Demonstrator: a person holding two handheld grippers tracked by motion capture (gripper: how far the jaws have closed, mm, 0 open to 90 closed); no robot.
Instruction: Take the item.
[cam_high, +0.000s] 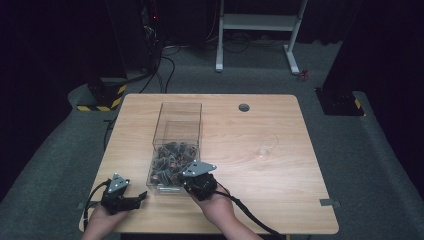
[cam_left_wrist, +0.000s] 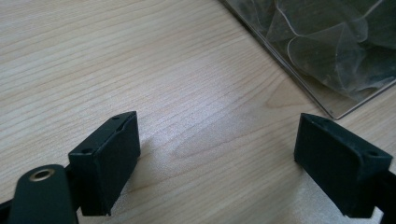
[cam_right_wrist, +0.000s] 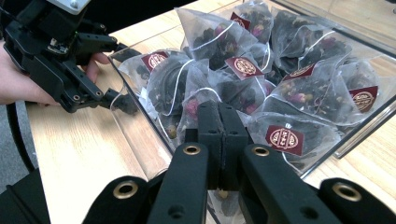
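Your right gripper (cam_high: 186, 176) sits at the near end of the clear box (cam_high: 178, 131), just over its near wall. Its two jaws are pressed tight together with no gap, right among the tea bags (cam_right_wrist: 243, 70). You cannot tell if a bit of bag is caught between them. The tea bags are see-through little pouches with dark red tags, and they fill the near half of the box. The far half of the box looks bare.

Your left gripper (cam_high: 136, 201) rests low near the front left corner of the wooden table (cam_high: 280, 190). Its jaws are spread wide and hold nothing. Between them you see only bare wood, and the near corner of the box lies just ahead of them. The table's front edge is close behind this hand, so there is little room that way.

A small clear cup (cam_high: 265, 149) stands alone on the right side, well apart from the box. Lots of open wood lies around it. A round hole (cam_high: 244, 107) sits near the far edge
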